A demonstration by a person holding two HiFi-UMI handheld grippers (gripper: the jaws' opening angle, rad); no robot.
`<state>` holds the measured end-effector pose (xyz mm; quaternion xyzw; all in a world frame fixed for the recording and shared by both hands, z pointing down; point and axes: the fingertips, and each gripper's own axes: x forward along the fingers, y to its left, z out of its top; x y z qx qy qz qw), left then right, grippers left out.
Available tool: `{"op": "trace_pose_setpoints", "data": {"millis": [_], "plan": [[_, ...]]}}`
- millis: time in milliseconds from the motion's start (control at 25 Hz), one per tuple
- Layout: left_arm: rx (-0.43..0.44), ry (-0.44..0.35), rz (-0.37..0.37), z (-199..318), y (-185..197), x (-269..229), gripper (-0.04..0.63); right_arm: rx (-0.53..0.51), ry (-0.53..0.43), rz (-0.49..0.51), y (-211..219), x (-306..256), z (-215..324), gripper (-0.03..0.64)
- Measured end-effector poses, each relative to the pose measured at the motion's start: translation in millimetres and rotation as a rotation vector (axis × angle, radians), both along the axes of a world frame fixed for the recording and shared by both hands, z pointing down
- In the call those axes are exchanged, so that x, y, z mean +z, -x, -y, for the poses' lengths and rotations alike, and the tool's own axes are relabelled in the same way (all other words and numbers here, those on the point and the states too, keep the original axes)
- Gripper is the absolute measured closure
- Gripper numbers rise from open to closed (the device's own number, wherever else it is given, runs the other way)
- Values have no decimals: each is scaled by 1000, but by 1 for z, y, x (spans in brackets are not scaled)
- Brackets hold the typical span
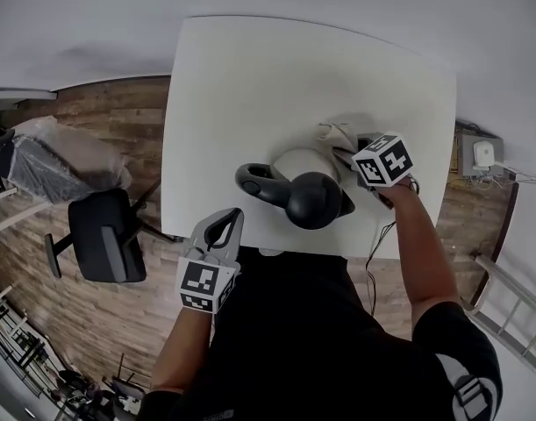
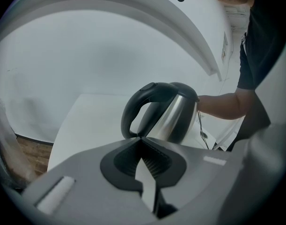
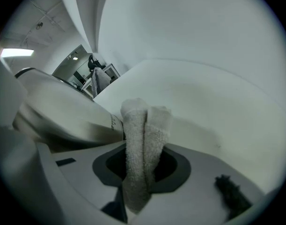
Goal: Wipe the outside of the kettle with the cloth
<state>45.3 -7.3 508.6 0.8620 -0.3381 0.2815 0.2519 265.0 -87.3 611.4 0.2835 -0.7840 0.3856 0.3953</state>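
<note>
1. Looking down from the head view, the kettle stands on the white table close to its near edge, with its black lid and handle on top and the handle reaching left. The right gripper is at the kettle's right side, holding a pale cloth against the kettle's far right flank. The left gripper is at the table's near edge, left of the kettle and apart from it. A black chair stands on the wooden floor to the left of the table.

2. In the left gripper view, the left gripper has its jaws pressed together at the tips with nothing between them. The kettle stands just beyond them, upright, its handle towards the camera.

3. In the right gripper view, the right gripper pinches the folded cloth, which sticks up from between its jaws. The kettle fills the left side, and the cloth's left edge touches its wall. The table spreads out to the right.
</note>
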Motion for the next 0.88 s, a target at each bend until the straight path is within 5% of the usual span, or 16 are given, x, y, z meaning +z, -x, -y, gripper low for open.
{"op": "trace_pose_setpoints", "data": {"millis": [320,480,600,720,880], "plan": [[111,-23,4,15,1,6,588,165,-50,236,-9,-46,-9,518],[164,-25,-15,25,1,12,588,172,-172,231,-10,-102,-8,518],[209,-34,-39,28,-2,14,588,-12,-323,100,2,-162,-8,518],[240,-45,-68,29,-4,12,588,-322,-482,-27,37,-211,-8,518],[216,-46,-137,37,-1,5,588,-736,-496,-190,70,-214,-19,518]]}}
